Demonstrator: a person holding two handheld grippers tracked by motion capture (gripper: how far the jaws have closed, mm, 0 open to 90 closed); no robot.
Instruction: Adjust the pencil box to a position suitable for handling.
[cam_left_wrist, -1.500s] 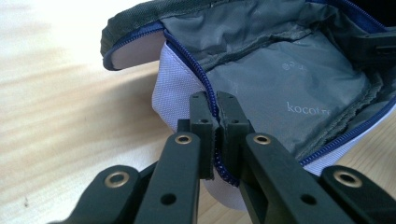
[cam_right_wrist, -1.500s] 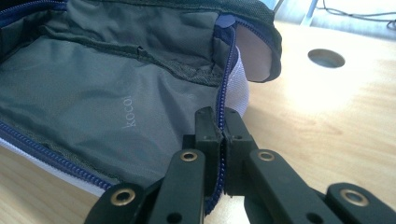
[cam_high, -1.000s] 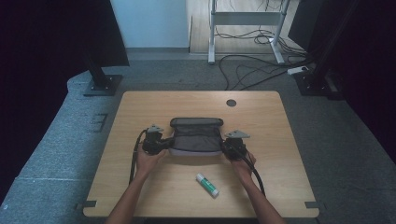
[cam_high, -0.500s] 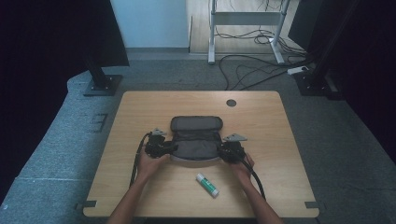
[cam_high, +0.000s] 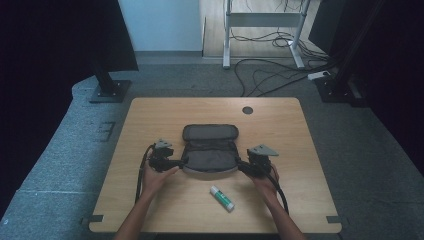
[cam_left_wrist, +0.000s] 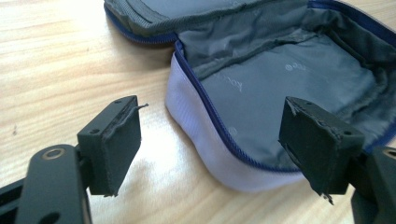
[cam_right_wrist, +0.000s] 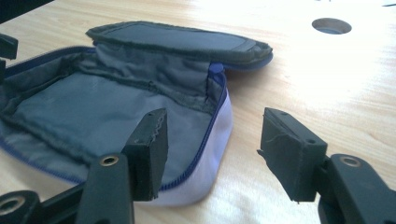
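A grey fabric pouch (cam_high: 209, 156) with a blue zip and a pale outer wall lies open at the table's middle, its lid (cam_high: 210, 132) folded back flat on the far side. My left gripper (cam_high: 180, 162) is at the pouch's left end, open. In the left gripper view (cam_left_wrist: 212, 109) one jaw stands outside the pale wall (cam_left_wrist: 196, 135) and the other over the grey lining. At the pouch's right end my right gripper (cam_high: 243, 167) is open too, and the right gripper view (cam_right_wrist: 215, 119) has its jaws astride the right wall (cam_right_wrist: 212, 154). Nothing is gripped.
A white glue stick with a green cap (cam_high: 221, 198) lies on the wooden table (cam_high: 150, 120) near the front edge, between my forearms. A round cable hole (cam_high: 247, 110) sits at the back right. Black stands and cables are on the floor beyond the table.
The pouch's lid has swung back and now lies flat behind the body. Both grippers have slid slightly outward and toward the person, staying at the pouch's ends.
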